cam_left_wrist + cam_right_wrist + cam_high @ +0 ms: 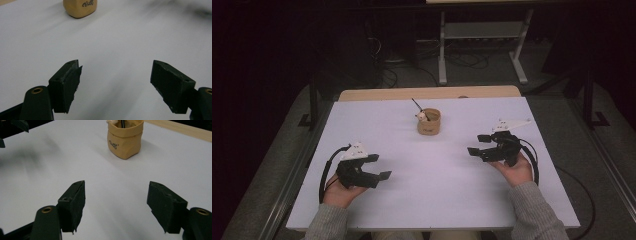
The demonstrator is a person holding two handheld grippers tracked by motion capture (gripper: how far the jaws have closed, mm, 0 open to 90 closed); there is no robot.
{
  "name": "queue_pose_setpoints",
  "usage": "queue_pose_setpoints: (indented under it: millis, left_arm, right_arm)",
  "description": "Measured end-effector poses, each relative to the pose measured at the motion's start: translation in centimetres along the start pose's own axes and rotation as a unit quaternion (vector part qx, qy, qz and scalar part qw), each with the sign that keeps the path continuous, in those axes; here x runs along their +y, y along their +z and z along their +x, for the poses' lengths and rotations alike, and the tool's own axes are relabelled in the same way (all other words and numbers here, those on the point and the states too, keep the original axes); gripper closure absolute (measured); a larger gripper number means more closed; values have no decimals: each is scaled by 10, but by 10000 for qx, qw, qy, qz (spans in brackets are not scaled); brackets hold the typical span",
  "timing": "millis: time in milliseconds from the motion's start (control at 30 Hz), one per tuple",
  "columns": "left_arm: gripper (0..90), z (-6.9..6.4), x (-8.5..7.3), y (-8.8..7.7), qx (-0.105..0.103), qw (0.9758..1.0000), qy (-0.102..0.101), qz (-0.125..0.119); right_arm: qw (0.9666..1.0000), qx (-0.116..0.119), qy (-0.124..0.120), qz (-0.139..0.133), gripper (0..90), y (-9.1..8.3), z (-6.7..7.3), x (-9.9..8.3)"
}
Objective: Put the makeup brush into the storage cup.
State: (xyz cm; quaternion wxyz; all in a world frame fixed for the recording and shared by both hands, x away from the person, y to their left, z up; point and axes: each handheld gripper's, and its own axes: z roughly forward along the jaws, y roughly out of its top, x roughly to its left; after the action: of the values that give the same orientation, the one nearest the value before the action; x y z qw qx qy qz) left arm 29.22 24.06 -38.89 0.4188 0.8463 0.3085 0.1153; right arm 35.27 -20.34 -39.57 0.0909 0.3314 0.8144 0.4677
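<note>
My left tongs [379,166] and right tongs [478,144] spread, empty, well apart from tan pouch [429,122] on counter [437,200]. Pouch with stick [417,105] untouched; grasp not yet begun.

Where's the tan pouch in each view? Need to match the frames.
High view: the tan pouch stands upright at centre, on the far half of the white table, between the two grippers and beyond them.
Left gripper view: top edge, left of centre, cut off by the frame, far ahead of the fingers.
Right gripper view: top, right of centre, with a dark stick rising from it.
Shared landmark: the dark lettering on the pouch's front.
</note>
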Motion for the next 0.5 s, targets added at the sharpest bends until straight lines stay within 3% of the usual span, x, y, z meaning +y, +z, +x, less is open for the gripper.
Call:
queue_pose_setpoints:
  millis: [500]
  left_arm:
    - [220,4,-2,-5,125,9999,-75,-73]
  right_arm:
    - [9999,-74,-3,-84,283,-7,10,-14]
